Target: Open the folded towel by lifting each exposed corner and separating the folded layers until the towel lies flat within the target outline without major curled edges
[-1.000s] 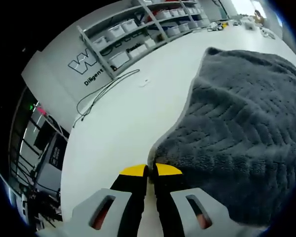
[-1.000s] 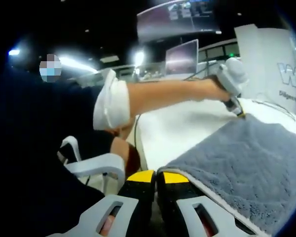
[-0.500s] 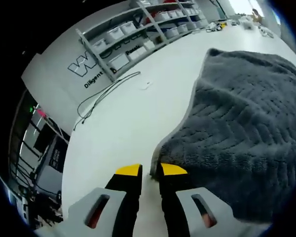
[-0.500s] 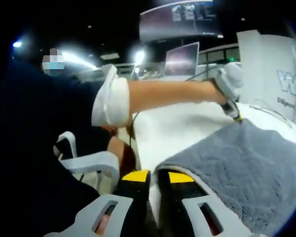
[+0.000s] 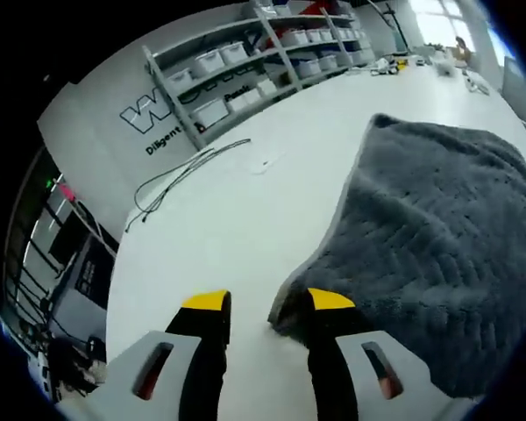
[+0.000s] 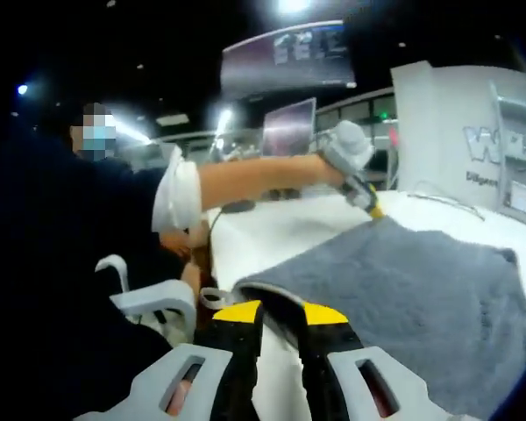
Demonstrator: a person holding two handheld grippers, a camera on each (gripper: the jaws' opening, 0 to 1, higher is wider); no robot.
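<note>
Now towel [image 5: 430,254] corner beside right-hand fingers [image 5: 326,303]

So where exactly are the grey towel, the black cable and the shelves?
grey towel [image 5: 430,237], left gripper view, middle of its pile.
black cable [image 5: 180,175], left gripper view, mid-loop on the table.
shelves [image 5: 272,53], left gripper view, an upright post.

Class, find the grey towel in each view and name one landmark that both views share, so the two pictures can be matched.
Left gripper view: the grey towel fills the right half, its near corner by the left tool.
Right gripper view: the towel spreads across the lower right, its near corner at the right tool.
Shared landmark: the white table under the towel.
</note>
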